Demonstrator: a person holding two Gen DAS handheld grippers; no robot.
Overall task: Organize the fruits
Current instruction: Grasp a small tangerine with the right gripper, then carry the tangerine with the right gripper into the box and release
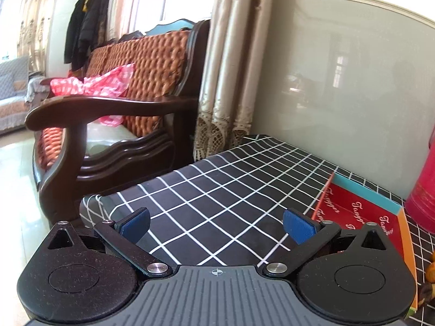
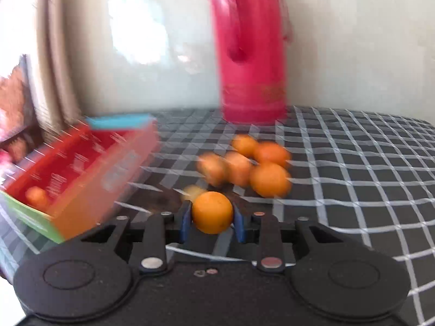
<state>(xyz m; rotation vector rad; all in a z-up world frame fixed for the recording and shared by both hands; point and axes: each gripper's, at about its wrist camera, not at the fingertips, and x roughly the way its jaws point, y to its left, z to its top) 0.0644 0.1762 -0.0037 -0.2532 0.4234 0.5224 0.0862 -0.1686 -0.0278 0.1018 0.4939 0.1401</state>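
In the right wrist view my right gripper (image 2: 212, 221) is shut on an orange (image 2: 212, 212), its blue pads pressing both sides of the fruit. Behind it several loose oranges (image 2: 269, 179) lie in a cluster on the checked tablecloth (image 2: 367, 179). A red open box (image 2: 78, 168) stands to the left with one orange (image 2: 38, 197) inside. In the left wrist view my left gripper (image 1: 216, 224) is open above the tablecloth (image 1: 217, 190) with nothing between its blue pads. The box (image 1: 361, 214) lies to its right.
A tall red thermos (image 2: 252, 54) stands at the back of the table by the wall, its side also showing as the red thermos (image 1: 424, 190). A wooden sofa (image 1: 122, 95) with an armrest stands beyond the table's left edge, beside a curtain (image 1: 228, 81).
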